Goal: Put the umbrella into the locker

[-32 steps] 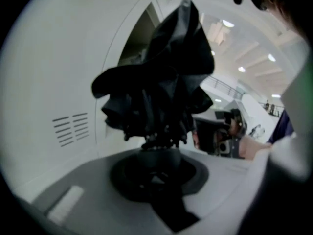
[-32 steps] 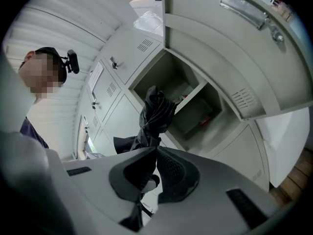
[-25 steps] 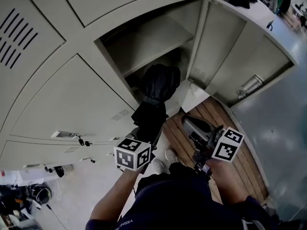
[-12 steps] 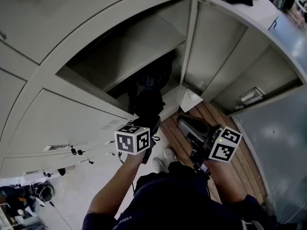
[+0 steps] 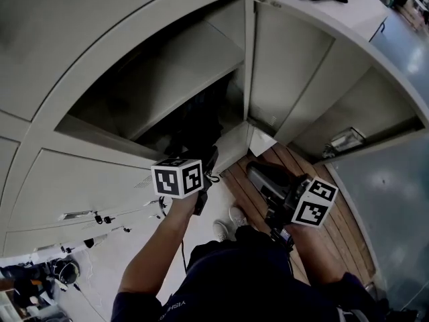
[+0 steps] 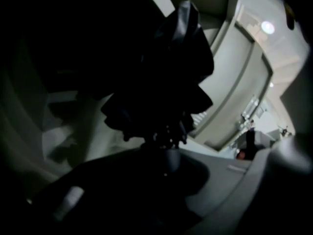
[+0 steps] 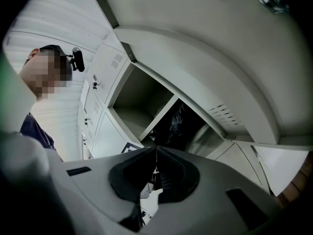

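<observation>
1. The umbrella (image 6: 166,77), black and folded, is seen pinched at its neck by the left gripper (image 6: 167,163). The jaws are closed tight on it.
2. A change is noted. A second ago the bundle was held at the mouth of the locker (image 5: 100,136), out in the light. Now it is pushed further in, under the shelf (image 5: 184,62), and is half lost in the dark of the lower compartment.
3. The left gripper's cube (image 5: 177,178) is brought up to the locker's front edge along with it.
4. The right gripper (image 7: 156,166) is held low, beside the open door (image 5: 288,66). Its jaws are pressed together and nothing is caught between them.
5. For the task this is judged good news. Most of the umbrella appears to be inside already, so only the setting down and the letting go seem to be left.
6. As for writing, only black-and-white square markers are shown on the cubes. White print on the dark shirt (image 5: 255,274) is cut off at the picture's edge and cannot be read. No brand is made out on umbrella or locker.
</observation>
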